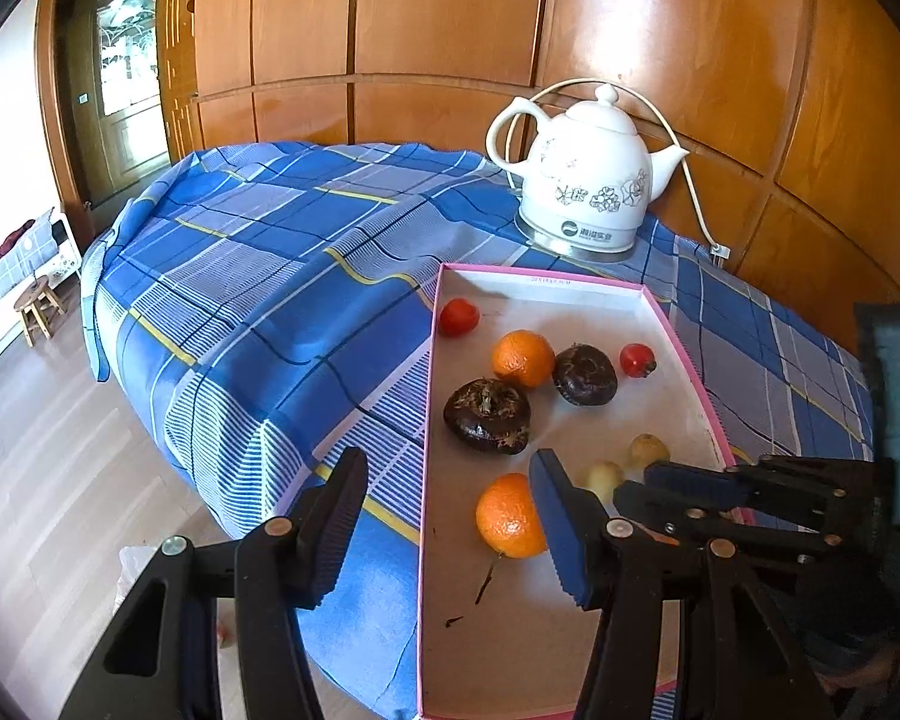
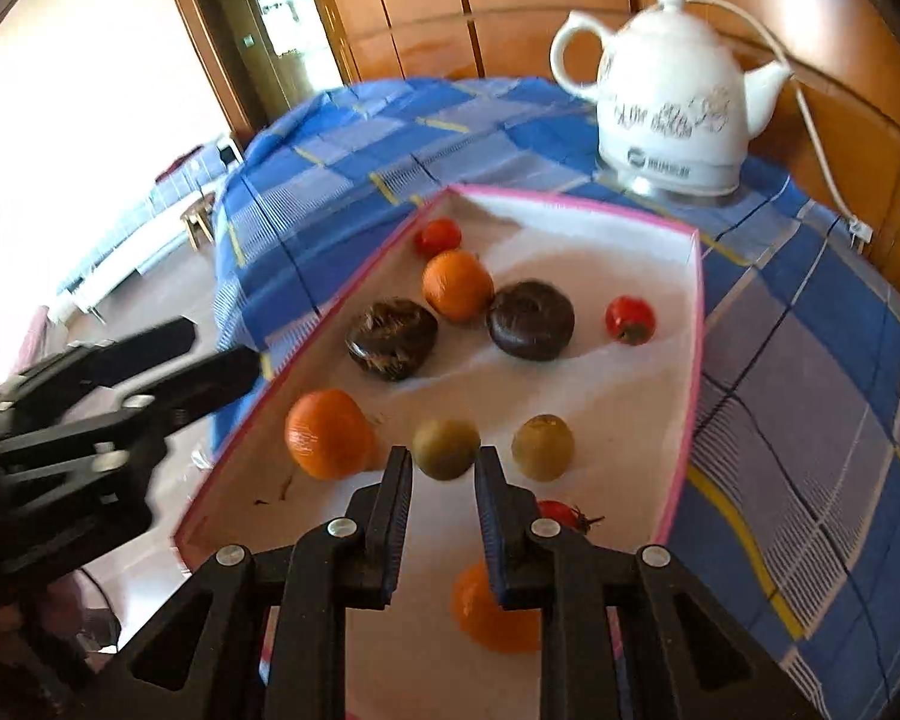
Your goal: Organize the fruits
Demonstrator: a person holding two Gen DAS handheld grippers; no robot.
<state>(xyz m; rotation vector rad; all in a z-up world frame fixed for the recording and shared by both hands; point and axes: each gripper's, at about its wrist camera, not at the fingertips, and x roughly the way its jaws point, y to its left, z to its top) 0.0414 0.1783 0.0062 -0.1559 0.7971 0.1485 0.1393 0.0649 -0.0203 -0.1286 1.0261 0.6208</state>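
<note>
My right gripper [image 2: 444, 474] hangs low over the near end of the tray [image 2: 699, 300], jaws apart with nothing between them yet. Straight ahead of the tips, at the lower middle of the right wrist view, sits a small olive-green fruit [image 2: 446, 447]; it lies just beyond the fingers and lines up with the gap, so a short push forward should bring it between the jaws. It is round, so I judge no wrist turn is needed. Its skin looks dull and smooth, yellow-green, about the match of a second green fruit [image 2: 543, 446] just to the right of it. An orange [image 2: 329, 433] sits to the left, near but not touching.

My left gripper [image 1: 450, 531] is open wide at the bottom of the left wrist view, straddling the tray's left rim, with that same orange [image 1: 510, 517] just by its inner finger. The right one is the better placed for the green fruit.

Further up the tray lie two dark brown fruits [image 2: 392, 337], another orange [image 2: 457, 283] and small red ones [image 2: 630, 318]. A white kettle [image 2: 669, 102] stands beyond on the blue checked cloth [image 2: 810, 360].
</note>
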